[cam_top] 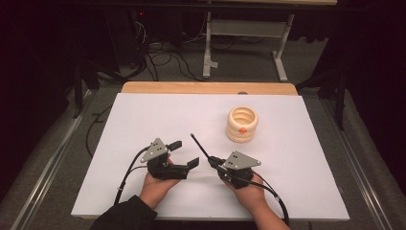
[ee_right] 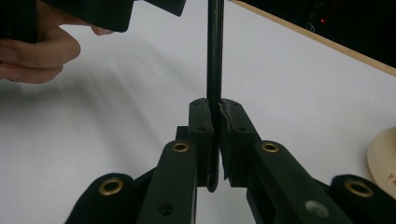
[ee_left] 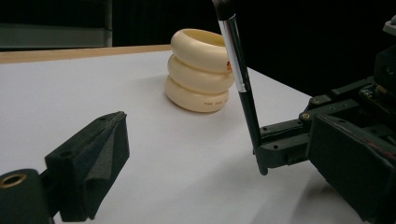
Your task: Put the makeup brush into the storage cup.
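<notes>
A cream ribbed holder with an orange spot; black, silver-banded brush.

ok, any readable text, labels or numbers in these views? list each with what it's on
One print only: a small line of reddish letters low on the cream ringed holder; it seems to start "THE", the rest too small and blurred to read.
A few reddish letters on the holder's edge in the right gripper view, cut off, unreadable.
Nothing on the brush held by the right gripper.

My right gripper: matt black plastic, brass-coloured rivets. Brush: glossy black handle, shiny metal ferrule. At 1 o'clock, ringed holder: smooth cream plastic, satin. Table: matt white sheet over wood edge.
</notes>
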A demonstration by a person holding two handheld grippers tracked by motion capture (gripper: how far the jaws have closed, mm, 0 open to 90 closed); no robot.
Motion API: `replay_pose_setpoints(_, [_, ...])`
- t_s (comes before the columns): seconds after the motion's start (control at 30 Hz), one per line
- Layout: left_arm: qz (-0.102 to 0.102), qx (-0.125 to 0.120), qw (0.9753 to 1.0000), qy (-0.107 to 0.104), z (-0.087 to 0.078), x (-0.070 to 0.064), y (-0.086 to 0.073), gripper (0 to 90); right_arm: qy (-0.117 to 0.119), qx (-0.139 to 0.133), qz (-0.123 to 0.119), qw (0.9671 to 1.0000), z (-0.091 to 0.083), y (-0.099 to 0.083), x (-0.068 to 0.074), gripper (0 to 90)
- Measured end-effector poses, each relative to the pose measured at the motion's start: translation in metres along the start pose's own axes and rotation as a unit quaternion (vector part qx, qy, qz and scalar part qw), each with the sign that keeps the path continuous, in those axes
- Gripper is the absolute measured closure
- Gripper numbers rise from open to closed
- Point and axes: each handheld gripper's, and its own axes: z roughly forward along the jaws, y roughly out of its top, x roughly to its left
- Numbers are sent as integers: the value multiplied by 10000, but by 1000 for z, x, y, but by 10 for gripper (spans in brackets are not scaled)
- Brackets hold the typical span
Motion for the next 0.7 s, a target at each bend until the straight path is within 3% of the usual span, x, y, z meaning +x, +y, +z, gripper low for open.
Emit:
replay_pose_setpoints(0.43, [-83, -60, 9999, -95, -2, -1, 1, 108, 81, 11, -136, 9999, 1, 0, 7, 859])
replay_pose_setpoints(0.7, [-121, -92, 9998, -120, -3, -1, 2, 142, 156, -63, -98, 9998, 2, 1, 13, 860])
